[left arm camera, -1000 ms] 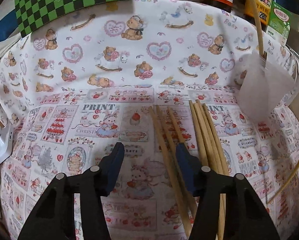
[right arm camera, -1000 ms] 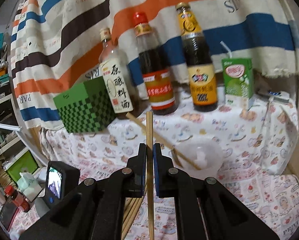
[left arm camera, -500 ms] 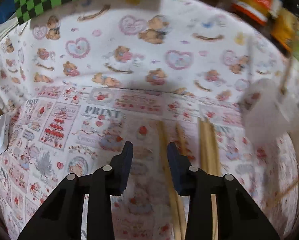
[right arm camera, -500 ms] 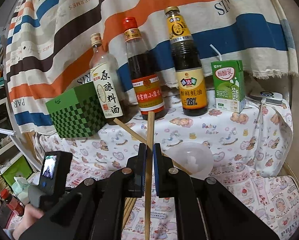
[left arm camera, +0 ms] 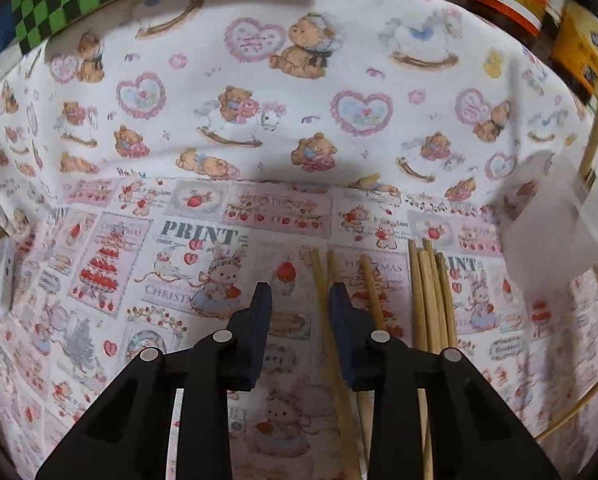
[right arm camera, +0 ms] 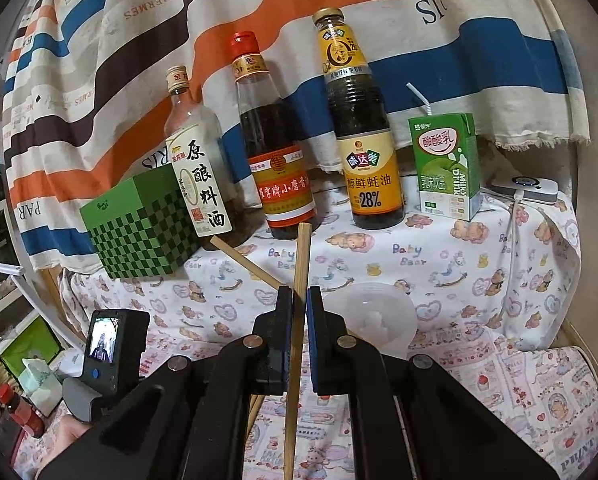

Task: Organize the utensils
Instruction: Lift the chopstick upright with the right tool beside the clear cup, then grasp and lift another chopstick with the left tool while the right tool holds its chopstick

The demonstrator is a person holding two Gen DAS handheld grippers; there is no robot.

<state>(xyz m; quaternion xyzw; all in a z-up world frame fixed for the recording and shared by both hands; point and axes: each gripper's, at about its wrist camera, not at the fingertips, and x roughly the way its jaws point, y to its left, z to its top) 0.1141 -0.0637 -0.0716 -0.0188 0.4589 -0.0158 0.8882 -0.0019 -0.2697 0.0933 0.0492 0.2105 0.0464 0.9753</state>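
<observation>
Right gripper: fingers were clamped on 1 bamboo chopstick, held near upright, its tip leaning slightly right of the grip. Just right of it and lower stood a translucent plastic cup with 1 chopstick already slanting out of it to the left.

Left gripper: fingers stood apart and empty, low over the printed cloth of the tabletop. About 3 loose chopsticks lay between and under the fingers; a bundle of roughly 4 lay just to the right.

Risks, as judged:
- The narrow stick could pivot or slip in the right grip.
- A misjudged lowering could tip the light cup.
- Closing the left fingers over 2 sticks at once could scatter them.
- The sauce bottles behind stood near enough to be knocked.
</observation>
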